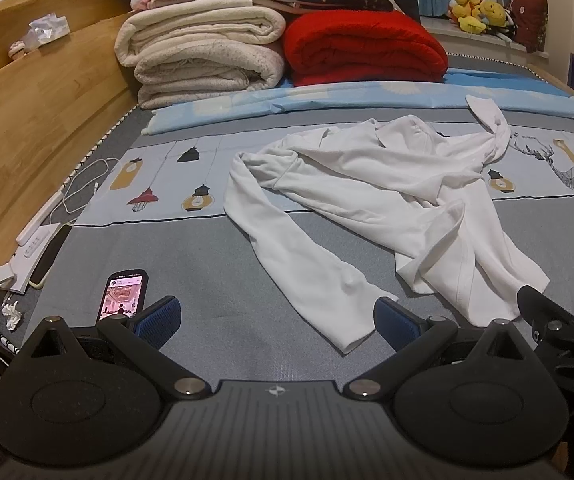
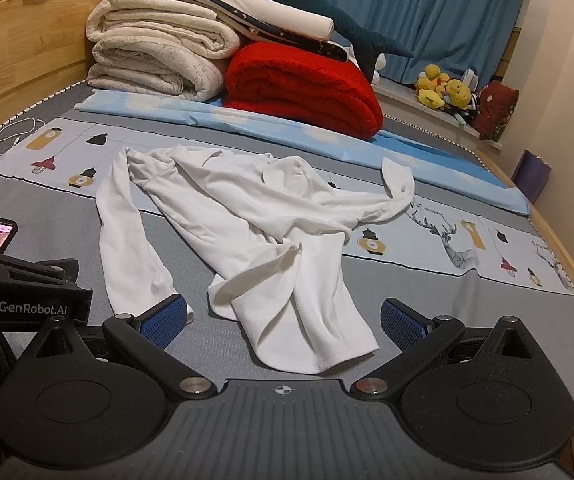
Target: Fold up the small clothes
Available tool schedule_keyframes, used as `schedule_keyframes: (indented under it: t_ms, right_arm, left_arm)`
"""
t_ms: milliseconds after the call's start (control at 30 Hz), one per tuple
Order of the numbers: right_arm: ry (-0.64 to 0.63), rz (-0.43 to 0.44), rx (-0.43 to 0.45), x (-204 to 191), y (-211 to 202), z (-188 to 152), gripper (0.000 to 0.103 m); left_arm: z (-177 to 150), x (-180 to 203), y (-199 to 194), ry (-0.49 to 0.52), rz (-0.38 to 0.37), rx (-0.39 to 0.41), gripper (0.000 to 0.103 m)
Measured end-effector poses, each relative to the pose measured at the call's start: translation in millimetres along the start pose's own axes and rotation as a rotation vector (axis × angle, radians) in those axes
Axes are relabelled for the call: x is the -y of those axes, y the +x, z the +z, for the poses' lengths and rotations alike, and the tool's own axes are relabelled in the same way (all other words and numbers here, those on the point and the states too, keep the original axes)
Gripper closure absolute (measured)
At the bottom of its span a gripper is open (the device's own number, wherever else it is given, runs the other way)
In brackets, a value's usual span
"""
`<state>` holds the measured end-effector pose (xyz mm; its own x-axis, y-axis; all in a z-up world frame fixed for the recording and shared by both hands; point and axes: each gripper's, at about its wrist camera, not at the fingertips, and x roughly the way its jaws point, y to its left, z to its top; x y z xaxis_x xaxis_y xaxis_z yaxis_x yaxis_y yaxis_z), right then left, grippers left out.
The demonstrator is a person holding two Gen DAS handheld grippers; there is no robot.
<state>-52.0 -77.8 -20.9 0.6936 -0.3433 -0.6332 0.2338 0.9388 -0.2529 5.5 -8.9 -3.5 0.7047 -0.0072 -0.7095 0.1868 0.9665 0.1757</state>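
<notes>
A crumpled white long-sleeved cotton garment (image 2: 247, 216) sprawls mid-frame on the grey patterned bed (image 2: 427, 300), wholly unfolded. Left gripper (image 1: 277, 320) and right gripper (image 2: 285, 322), lower frame, gape wide, empty.

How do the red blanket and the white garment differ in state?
The red blanket is folded into a thick, neat bundle; the white garment lies unfolded, flat and crumpled with sleeves sprawled. The blanket sits at the far end beside stacked bedding; the garment lies near both open grippers, held by neither. Both rest on the bed.
</notes>
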Motion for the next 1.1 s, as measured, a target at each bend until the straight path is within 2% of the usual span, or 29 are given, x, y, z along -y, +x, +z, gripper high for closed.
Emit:
schedule_keyframes:
  t_ms: [433,633,867,967,1100]
  right_arm:
    - [0.020,0.002,0.003,4.9,0.6,0.1,0.001]
    - [0.048,-0.002,-0.011,13.4,8.1,0.4,0.001]
    - [0.068,0.009,-0.037,22.6,20.9,-4.4,0.001]
    - [0.071,-0.002,-0.031,33.2,31.5,3.4,0.001]
    - [0.134,-0.028,-0.022,59.0,51.1,17.8,0.001]
  left_arm:
    - [-2.3,2.3,2.9,0.002,-0.017,-0.026,0.001]
    - [-0.7,6.4,14.4,-0.007,-0.036,-0.077,0.001]
    - [3.2,19.2,26.9,0.025,-0.048,-0.101,0.001]
    - [12.8,14.3,42.0,0.001,-0.066,-0.133,0.001]
    - [37.8,2.5,61.5,-0.029,-0.023,-0.101,0.000]
